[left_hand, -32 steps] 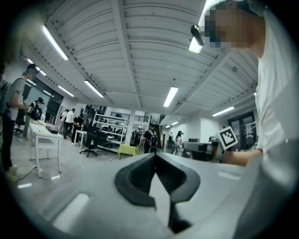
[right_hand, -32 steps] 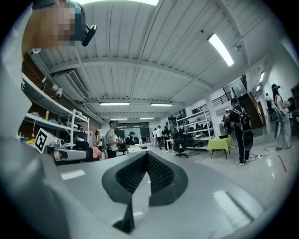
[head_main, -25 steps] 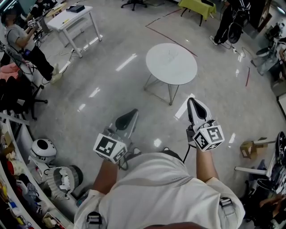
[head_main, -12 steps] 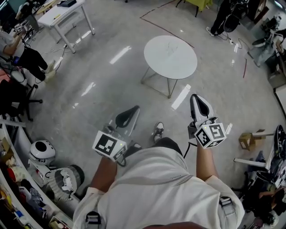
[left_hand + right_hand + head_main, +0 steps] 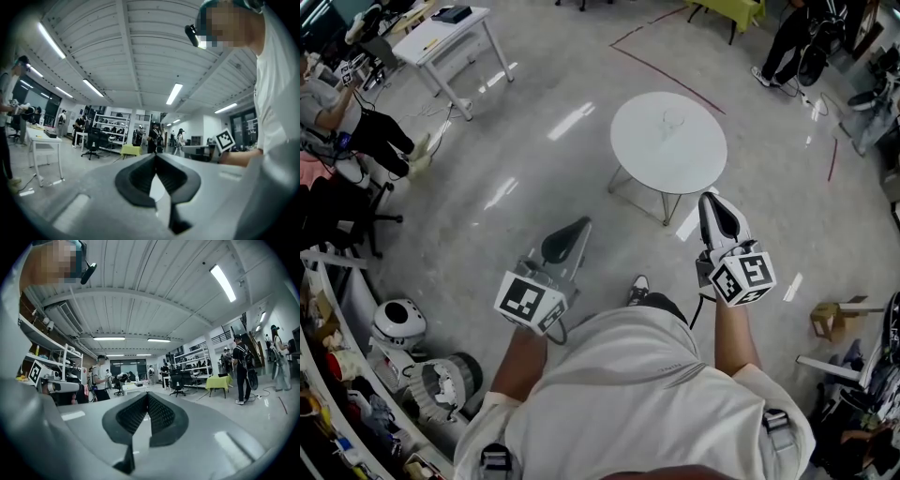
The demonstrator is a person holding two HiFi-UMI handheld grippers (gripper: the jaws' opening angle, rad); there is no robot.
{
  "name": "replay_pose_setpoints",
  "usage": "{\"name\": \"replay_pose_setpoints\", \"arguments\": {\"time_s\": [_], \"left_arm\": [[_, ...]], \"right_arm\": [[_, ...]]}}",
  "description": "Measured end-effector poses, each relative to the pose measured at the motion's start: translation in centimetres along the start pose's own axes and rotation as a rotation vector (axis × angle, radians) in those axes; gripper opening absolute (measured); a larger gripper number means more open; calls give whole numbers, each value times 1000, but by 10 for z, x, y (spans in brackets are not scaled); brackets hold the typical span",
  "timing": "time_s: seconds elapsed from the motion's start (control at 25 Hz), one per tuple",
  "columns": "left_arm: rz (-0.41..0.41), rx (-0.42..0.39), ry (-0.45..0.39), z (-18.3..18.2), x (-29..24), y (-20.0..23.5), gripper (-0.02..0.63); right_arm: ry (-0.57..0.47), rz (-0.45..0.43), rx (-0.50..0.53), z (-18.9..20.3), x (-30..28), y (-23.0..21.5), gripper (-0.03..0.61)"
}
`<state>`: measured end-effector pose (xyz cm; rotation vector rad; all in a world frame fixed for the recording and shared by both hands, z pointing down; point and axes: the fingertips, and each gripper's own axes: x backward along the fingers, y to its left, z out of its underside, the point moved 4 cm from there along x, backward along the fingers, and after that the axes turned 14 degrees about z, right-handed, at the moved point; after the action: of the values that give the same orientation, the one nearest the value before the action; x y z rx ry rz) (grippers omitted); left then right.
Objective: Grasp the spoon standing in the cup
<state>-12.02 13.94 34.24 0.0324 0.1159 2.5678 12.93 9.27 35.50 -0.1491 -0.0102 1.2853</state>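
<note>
Standing on the pale floor [image 5: 534, 169], I hold both arms out ahead of my white shirt [image 5: 628, 403], elbows bent and bare forearms reaching forward at about the same height. My left tongs [image 5: 573, 234] points forward and a little to the right. Its dark pads are pressed together at the tips with nothing between them. My right tongs [image 5: 711, 208] points forward too, tilted slightly left, and is likewise closed and empty, its ribbed pads meeting along one line. Each carries its marker cube just above my wrist.

Ahead of me is the round white tabletop [image 5: 647, 155] on thin metal legs. The cup [image 5: 673, 122], clear glass, sits alone on its far half, a little right of centre. The spoon in it is too small for me to make out. Both tongs are well short of the cup. In the head view, the right one's tip lies just beside the tabletop's near edge, and the left one is off to the left over bare floor.
</note>
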Motion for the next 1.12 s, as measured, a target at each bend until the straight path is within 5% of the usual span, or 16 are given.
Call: {"name": "replay_pose_setpoints", "arguments": {"time_s": [0.56, 1.12], "left_arm": [[-28, 24, 17, 5, -192, 48, 0], [66, 95, 13, 18, -261, 187, 0]], "right_arm": [[80, -29, -50, 6, -100, -167, 5], [160, 50, -26, 19, -228, -189, 5]]}}
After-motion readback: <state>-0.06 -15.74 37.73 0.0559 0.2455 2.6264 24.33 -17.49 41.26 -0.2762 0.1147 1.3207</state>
